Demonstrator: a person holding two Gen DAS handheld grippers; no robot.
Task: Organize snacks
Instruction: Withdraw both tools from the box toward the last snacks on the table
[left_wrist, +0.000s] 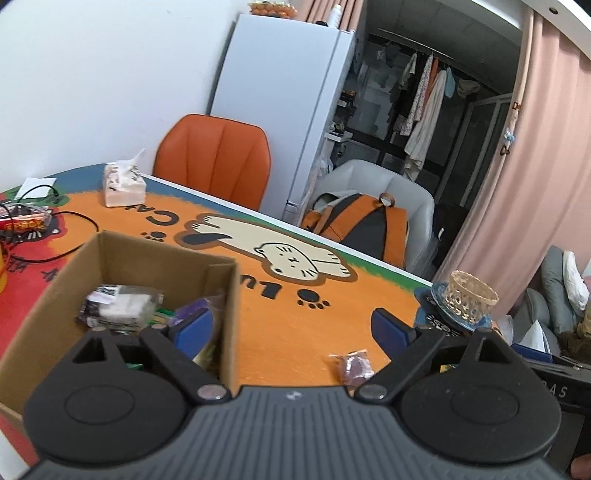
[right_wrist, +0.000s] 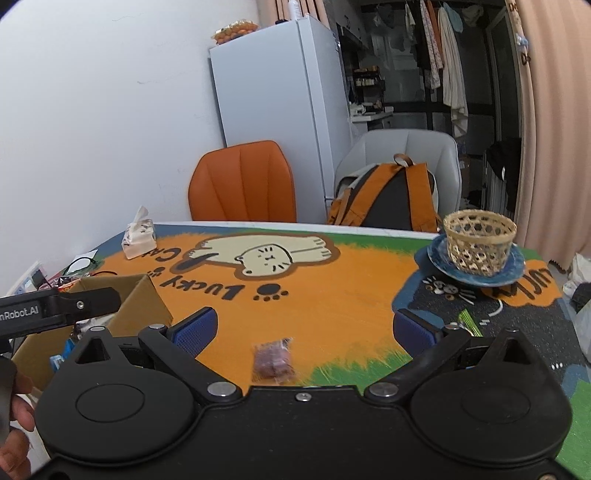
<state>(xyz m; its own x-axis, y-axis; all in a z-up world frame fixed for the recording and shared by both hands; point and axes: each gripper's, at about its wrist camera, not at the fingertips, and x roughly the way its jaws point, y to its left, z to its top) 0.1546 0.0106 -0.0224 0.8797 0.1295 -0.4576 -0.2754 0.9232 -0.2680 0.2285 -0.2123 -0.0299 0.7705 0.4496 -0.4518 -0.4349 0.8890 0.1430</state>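
- Orange cat-print tablecloth (right_wrist: 351, 295) covers the table, with a white wall and a white fridge (right_wrist: 280, 110) behind it.
- One small clear-wrapped purple-brown snack packet (right_wrist: 272, 360) lies flat on the orange cloth, near the table's front edge and apart from everything else.
- Its wrapper is blurred in both views; the contents look like dark lumps, and any print is unreadable. In the left wrist view the packet (left_wrist: 354, 367) is partly cut off by the gripper body.
- Its long axis runs roughly away from the right camera, with the crimped end at the far side.
- Right gripper (right_wrist: 303, 328) hangs over the packet, jaws spread wide, nothing between the blue pads (right_wrist: 194, 330).
- Left gripper (left_wrist: 291, 328) also stands wide and empty, its left finger over the corner of the open brown cardboard box (left_wrist: 122, 254).
- Inside the box lie several wrapped snacks (left_wrist: 118, 304), black-and-white and purple; their shapes are jumbled and hard to separate.
- Farther right, a woven bamboo basket (right_wrist: 478, 240) sits on a blue ceramic plate (right_wrist: 436, 254).
- At the back left stands a soft tissue pack (right_wrist: 138, 238); beyond the table are an orange chair (right_wrist: 242, 181) and a grey chair holding an orange backpack (right_wrist: 384, 199).
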